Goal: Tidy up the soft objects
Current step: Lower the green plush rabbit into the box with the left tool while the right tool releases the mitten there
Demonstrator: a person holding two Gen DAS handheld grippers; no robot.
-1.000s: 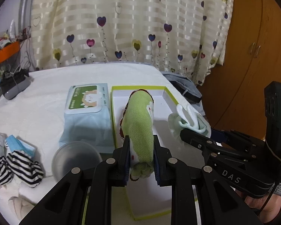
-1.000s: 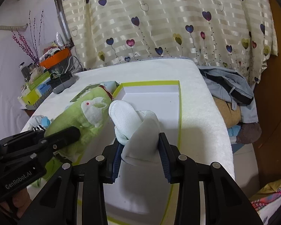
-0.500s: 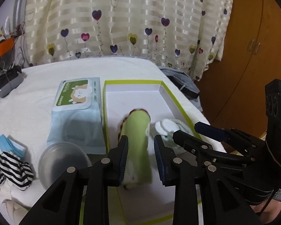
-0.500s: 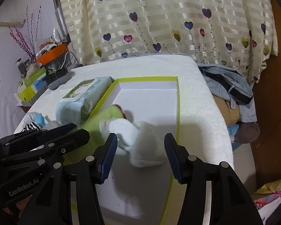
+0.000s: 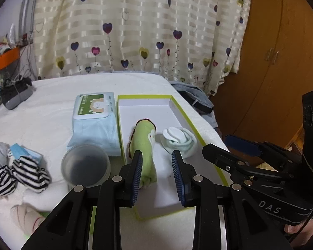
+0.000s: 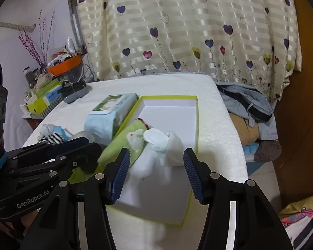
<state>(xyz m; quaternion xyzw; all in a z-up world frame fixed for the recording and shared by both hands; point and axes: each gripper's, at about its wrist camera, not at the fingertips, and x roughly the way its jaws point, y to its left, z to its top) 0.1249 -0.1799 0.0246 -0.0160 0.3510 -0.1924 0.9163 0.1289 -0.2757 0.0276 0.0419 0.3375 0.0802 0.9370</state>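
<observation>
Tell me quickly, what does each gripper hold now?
Left gripper: open, nothing held; green sock lies released in the box.
Right gripper: opening, white sock released.

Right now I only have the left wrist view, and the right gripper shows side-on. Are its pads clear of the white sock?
Observer: Yes. The right wrist view shows the right gripper with its jaws opening. The white sock lies in the box between them, and neither pad touches it.
Operator: I see grey cloth off the table's right edge. What else is there?
Observer: The grey garment lies on top of a pile, with a tan piece under it and a dark brown one lower down.
</observation>
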